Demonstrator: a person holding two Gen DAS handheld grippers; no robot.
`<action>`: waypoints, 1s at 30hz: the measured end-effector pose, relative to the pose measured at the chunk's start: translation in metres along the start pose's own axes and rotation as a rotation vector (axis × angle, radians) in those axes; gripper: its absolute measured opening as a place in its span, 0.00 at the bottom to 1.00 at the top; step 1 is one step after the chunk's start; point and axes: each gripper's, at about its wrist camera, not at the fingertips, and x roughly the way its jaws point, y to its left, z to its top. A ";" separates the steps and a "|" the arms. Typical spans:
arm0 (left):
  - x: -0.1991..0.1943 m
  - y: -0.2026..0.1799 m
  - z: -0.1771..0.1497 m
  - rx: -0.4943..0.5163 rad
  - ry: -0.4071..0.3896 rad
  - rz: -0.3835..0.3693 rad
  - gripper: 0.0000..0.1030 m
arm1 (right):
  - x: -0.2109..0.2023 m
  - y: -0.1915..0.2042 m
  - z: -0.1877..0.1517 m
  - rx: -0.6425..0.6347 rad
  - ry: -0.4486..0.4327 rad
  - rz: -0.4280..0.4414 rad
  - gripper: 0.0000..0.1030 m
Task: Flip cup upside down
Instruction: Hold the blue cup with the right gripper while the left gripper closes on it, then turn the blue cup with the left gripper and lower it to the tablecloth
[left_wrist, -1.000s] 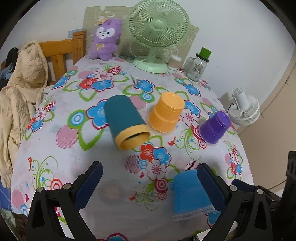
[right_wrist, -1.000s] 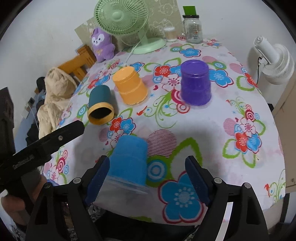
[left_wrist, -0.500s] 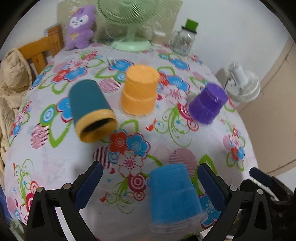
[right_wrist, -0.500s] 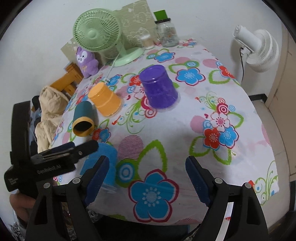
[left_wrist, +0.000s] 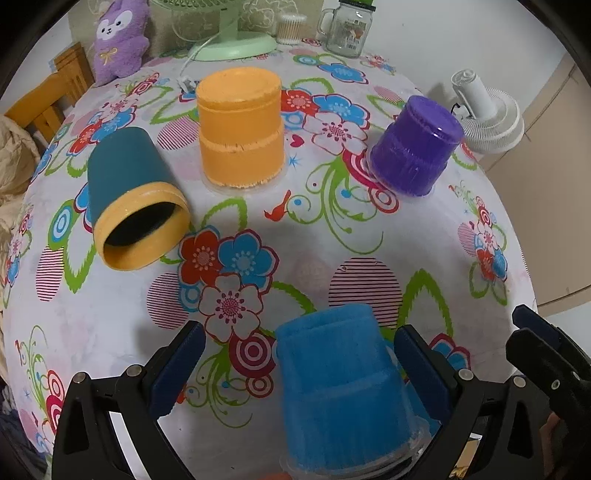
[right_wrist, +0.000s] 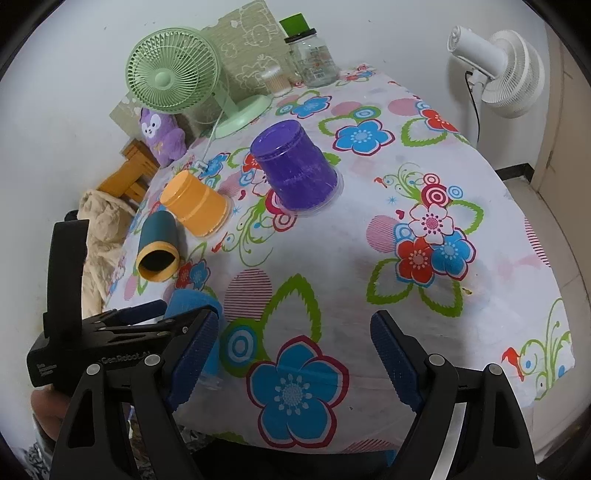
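The left claw (left_wrist: 295, 362) is low over the near edge of the bench (left_wrist: 332, 229), with its two fingers spread apart. Between them stands the blue cup (left_wrist: 343, 384), upside down, closer to the right finger; I cannot tell if that finger touches it. The right claw (right_wrist: 291, 354) is further to the right, above the near edge of the flowered cloth, its fingers also wide apart and holding nothing. In the right wrist view the left claw comes in from the left side, level with the bench, and covers part of the blue cup.

Further on the bench, the teal cup (left_wrist: 129, 195) with the yellow rim lies on its side, its mouth toward the cameras. Just beside it, to the right, the orange cup (left_wrist: 240, 129) stands upside down, and the purple cup (left_wrist: 417, 144) stands upside down well apart from it on the right.

At the far edge are the green fan (right_wrist: 177, 77), a purple plush toy (left_wrist: 120, 40) and a glass jar (left_wrist: 345, 29).
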 end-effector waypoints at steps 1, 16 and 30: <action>0.001 0.001 0.001 -0.001 0.004 0.001 0.98 | 0.000 0.000 0.000 0.002 -0.001 0.001 0.84; 0.012 0.002 0.005 0.007 0.063 0.013 0.60 | 0.004 -0.003 0.003 0.023 0.002 0.007 0.84; 0.005 0.006 0.004 0.004 0.065 0.026 0.55 | 0.004 -0.001 0.003 0.019 0.002 0.017 0.84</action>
